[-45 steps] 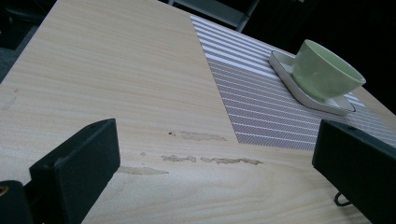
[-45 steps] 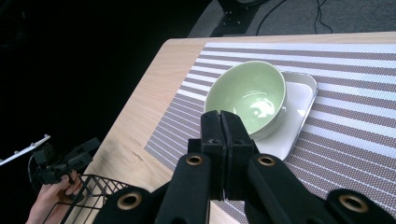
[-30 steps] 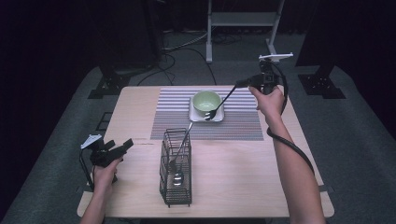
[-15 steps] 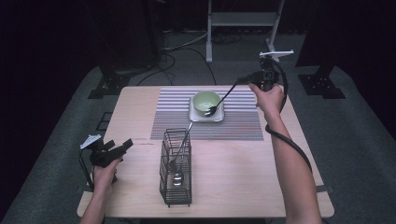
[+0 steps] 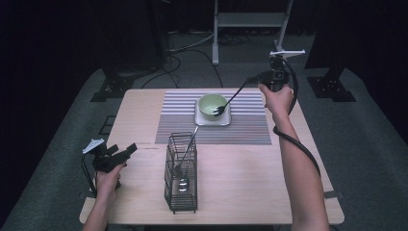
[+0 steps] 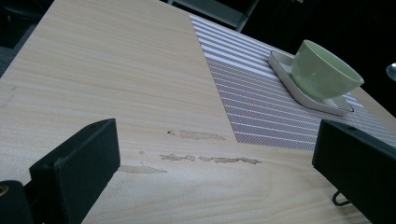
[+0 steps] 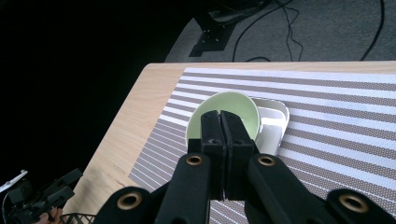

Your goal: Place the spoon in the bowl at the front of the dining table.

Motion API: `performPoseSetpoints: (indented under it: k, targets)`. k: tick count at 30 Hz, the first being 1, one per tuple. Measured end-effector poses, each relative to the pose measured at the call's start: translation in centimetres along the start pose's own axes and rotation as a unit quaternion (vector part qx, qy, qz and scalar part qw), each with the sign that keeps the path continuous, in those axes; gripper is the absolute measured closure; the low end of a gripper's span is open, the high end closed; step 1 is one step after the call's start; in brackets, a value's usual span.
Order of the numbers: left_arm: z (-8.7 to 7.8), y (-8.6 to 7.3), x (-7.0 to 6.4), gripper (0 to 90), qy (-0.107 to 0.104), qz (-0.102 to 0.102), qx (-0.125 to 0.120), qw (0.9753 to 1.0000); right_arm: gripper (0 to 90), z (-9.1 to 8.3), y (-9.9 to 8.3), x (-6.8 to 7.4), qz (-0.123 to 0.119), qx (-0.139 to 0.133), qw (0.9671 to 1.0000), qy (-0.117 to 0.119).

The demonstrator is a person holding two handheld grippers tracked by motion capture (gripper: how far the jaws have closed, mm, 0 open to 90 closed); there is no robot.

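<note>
Dark-floored room, pale wood bench (image 5: 240, 187). Item: spoon (image 5: 230, 101), long, thin and dark, slanting from the right hand-held gripper (image 5: 256, 81) down to its tip inside the bowl; jaws pressed together around the handle end. Bowl (image 5: 212, 106): pale green, round, standing on a white square dish (image 5: 211, 119) upon a striped placemat (image 5: 250, 127). Black wire caddy (image 5: 181, 175) near the front, a metal spoon (image 5: 185, 159) leaning inside it. Left hand-held gripper (image 5: 120, 153): at the left edge, well apart from the bowl, jaws wide, holding nothing.
</note>
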State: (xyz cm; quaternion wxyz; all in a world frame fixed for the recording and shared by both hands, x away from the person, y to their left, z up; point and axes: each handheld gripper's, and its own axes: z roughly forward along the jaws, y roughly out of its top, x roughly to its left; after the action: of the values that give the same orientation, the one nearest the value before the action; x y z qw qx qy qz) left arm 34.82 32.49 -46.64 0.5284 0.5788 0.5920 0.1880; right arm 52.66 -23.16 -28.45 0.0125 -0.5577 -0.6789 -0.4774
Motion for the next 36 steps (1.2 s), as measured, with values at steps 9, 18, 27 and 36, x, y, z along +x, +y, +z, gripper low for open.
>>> performPoseSetpoints:
  k: [9,18,27,36]
  targets:
    - [0.0,0.0,0.1,0.0,-0.001,-0.003,-0.003,1.0,89.0,0.2,0.4,-0.2,0.004,-0.007,1.0,-0.006]
    - [0.0,0.1,0.1,0.0,-0.001,-0.002,-0.003,1.0,89.0,0.6,0.7,-0.6,0.012,-0.013,0.9998,-0.012]
    - [0.0,0.1,0.1,0.0,0.0,-0.002,-0.002,1.0,89.0,1.1,0.9,-1.3,0.024,-0.018,0.9993,-0.021]
    - [0.0,0.1,0.1,0.0,-0.001,-0.002,-0.002,1.0,89.0,1.7,0.8,-1.6,0.029,-0.022,0.9989,-0.03]
